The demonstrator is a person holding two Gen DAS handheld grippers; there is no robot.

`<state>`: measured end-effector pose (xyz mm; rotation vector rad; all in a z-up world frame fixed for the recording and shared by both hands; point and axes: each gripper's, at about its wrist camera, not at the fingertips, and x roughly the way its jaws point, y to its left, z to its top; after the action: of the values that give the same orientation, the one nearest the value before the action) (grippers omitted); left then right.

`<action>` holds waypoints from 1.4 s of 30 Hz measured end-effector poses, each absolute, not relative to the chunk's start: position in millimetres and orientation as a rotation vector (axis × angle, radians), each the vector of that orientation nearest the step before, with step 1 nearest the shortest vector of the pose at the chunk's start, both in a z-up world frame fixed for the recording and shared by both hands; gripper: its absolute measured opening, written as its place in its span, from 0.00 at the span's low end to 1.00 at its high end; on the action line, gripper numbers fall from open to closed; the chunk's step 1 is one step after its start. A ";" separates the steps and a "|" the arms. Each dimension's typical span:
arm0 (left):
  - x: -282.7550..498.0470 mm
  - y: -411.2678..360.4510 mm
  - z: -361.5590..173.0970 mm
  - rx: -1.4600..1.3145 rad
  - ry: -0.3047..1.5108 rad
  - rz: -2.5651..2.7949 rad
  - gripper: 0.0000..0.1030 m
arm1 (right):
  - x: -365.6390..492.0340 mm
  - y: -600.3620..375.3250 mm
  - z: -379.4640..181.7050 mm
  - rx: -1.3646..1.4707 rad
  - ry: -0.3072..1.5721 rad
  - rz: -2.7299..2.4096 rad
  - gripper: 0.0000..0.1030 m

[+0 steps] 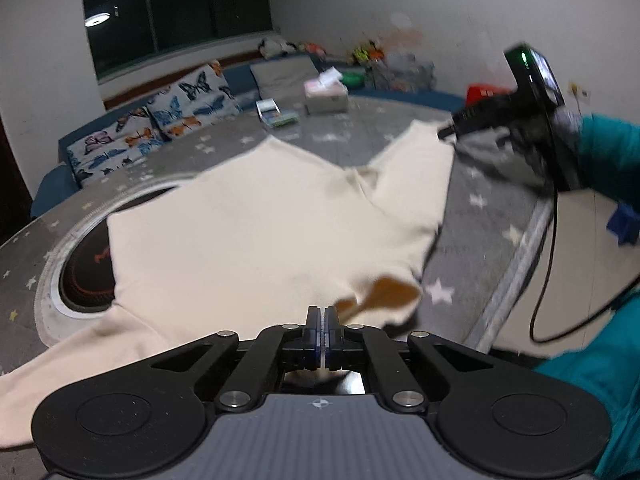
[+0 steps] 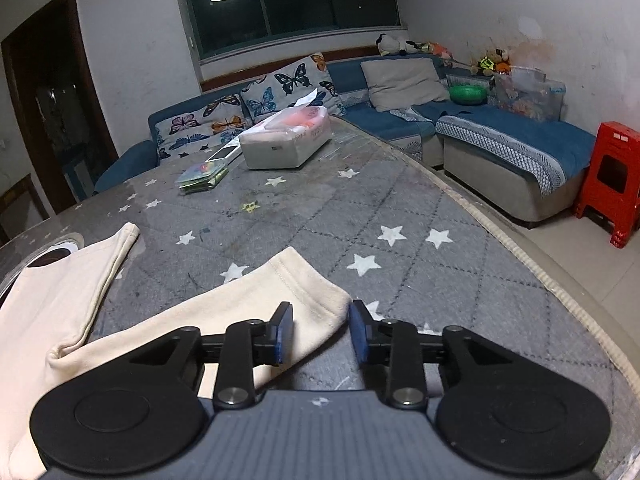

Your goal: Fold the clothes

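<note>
Left tongs (image 1: 322,312) pinch the cream garment's (image 1: 256,224) waist; right tongs (image 2: 320,330) gape around its leg hem near the tabletop (image 2: 400,208) edge.

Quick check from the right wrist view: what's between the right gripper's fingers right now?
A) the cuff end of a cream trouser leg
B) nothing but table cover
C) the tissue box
A: the right gripper is open, with the cream leg cuff lying between its fingers.
</note>
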<state>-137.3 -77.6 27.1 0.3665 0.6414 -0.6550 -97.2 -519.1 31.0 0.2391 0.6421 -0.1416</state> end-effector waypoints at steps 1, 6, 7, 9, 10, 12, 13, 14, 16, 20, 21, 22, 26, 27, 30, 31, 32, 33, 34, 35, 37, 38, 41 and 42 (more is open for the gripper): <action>-136.4 -77.3 26.0 0.371 0.647 -0.654 0.01 | -96.4 -518.1 30.8 0.235 0.641 -0.142 0.29; -133.8 -75.6 31.9 0.381 0.645 -0.661 0.02 | -92.9 -514.8 30.2 0.223 0.638 -0.141 0.27; -133.2 -75.8 35.1 0.382 0.635 -0.662 0.02 | -93.0 -516.3 30.6 0.235 0.640 -0.136 0.27; -127.9 -78.0 42.5 0.361 0.617 -0.659 0.05 | -93.4 -518.5 31.3 0.254 0.639 -0.128 0.29; -125.3 -79.0 46.1 0.351 0.608 -0.657 0.05 | -93.4 -518.6 31.4 0.256 0.636 -0.132 0.29; -117.8 -84.7 51.4 0.321 0.598 -0.651 0.05 | -92.0 -519.2 30.1 0.260 0.632 -0.140 0.29; -113.2 -88.9 53.1 0.303 0.596 -0.648 0.05 | -91.2 -519.4 29.3 0.267 0.629 -0.141 0.29; -109.5 -94.1 53.5 0.290 0.596 -0.646 0.05 | -90.5 -518.6 28.8 0.267 0.626 -0.141 0.30; -101.1 -107.6 52.7 0.268 0.598 -0.644 0.05 | -89.1 -515.5 28.4 0.251 0.627 -0.132 0.22; -82.7 -137.6 47.5 0.229 0.616 -0.643 0.05 | -94.9 -517.2 30.2 0.260 0.614 -0.124 0.07; -77.8 -145.2 45.9 0.219 0.622 -0.642 0.05 | -99.5 -518.7 33.6 0.265 0.599 -0.127 0.07; -73.3 -152.1 44.2 0.210 0.625 -0.645 0.05 | -104.8 -520.4 37.7 0.269 0.581 -0.130 0.07; -55.8 -176.7 36.6 0.179 0.637 -0.647 0.05 | -121.5 -526.8 50.5 0.279 0.542 -0.139 0.07; -51.9 -181.6 34.6 0.173 0.641 -0.646 0.05 | -124.4 -527.8 51.2 0.280 0.541 -0.139 0.07; -42.1 -193.8 29.0 0.153 0.656 -0.641 0.05 | -129.0 -527.9 46.4 0.284 0.553 -0.141 0.07; -38.5 -196.6 27.4 0.145 0.664 -0.635 0.05 | -129.9 -528.3 43.5 0.292 0.557 -0.146 0.07; -34.9 -199.3 25.8 0.137 0.672 -0.629 0.05 | -130.8 -529.4 41.6 0.304 0.557 -0.151 0.07; -31.6 -200.7 24.1 0.127 0.681 -0.622 0.05 | -131.8 -530.7 40.2 0.315 0.555 -0.155 0.07; -28.3 -202.1 22.5 0.118 0.691 -0.616 0.05 | -133.2 -532.2 39.5 0.327 0.551 -0.158 0.07; -25.5 -203.4 21.0 0.108 0.700 -0.610 0.06 | -135.0 -533.0 39.7 0.336 0.546 -0.160 0.07; -20.9 -206.0 17.2 0.092 0.719 -0.602 0.06 | -138.9 -534.0 40.5 0.350 0.539 -0.161 0.07; -19.8 -207.5 15.8 0.088 0.724 -0.599 0.08 | -140.5 -534.0 42.0 0.355 0.534 -0.159 0.07; -19.5 -207.3 16.2 0.074 0.726 -0.600 0.12 | -145.1 -533.5 49.7 0.368 0.516 -0.148 0.07; -20.0 -206.8 16.9 0.068 0.726 -0.602 0.13 | -146.6 -533.2 52.9 0.371 0.508 -0.143 0.07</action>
<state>-20.0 -206.8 16.9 0.0682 0.7265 -0.6018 -146.6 -533.2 52.9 0.3713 0.5084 -0.1431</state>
